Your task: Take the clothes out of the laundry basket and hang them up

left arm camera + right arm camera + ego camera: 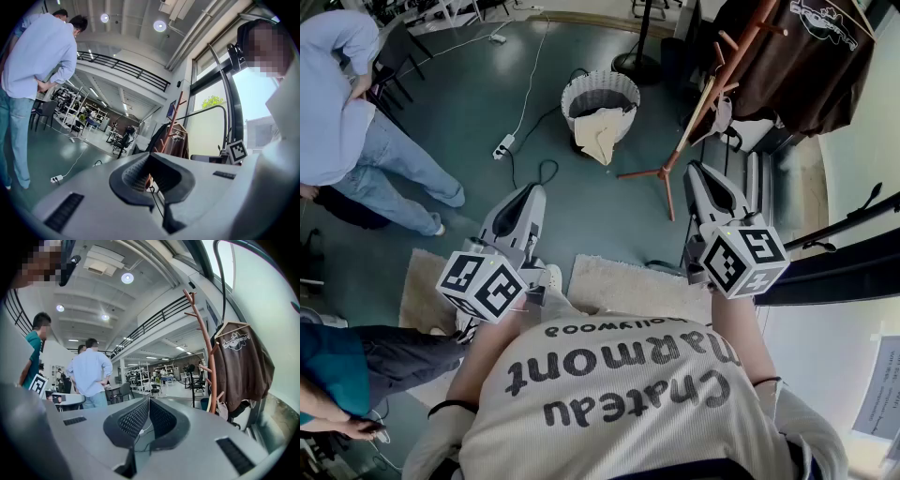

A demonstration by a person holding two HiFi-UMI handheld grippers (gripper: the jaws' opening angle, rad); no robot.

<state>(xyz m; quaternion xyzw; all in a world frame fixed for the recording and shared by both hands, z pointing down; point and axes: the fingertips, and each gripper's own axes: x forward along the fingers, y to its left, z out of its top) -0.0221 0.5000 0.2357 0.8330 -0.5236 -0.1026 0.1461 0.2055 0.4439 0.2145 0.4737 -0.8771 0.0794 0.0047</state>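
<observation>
- Both pairs of jaws were closed on nothing, on the left gripper (530,194) and the right gripper (697,174).
- Ahead of them, well apart, a cream garment (602,134) drooped over the rim of the laundry basket (573,94). I judged it light and limp, best pinched at the overhanging fold.
- Beyond the right jaws, a brown T-shirt (787,66) hung on the coat stand (705,105); I couldn't read its print.
- Behind the jaws, the person's shirt (619,412) read "Chateau Marmont Hollywood".

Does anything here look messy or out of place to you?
Only one thing: a cream cloth spills over the rim of the laundry basket and hangs half outside it instead of lying inside. Nothing else stands out.
</observation>
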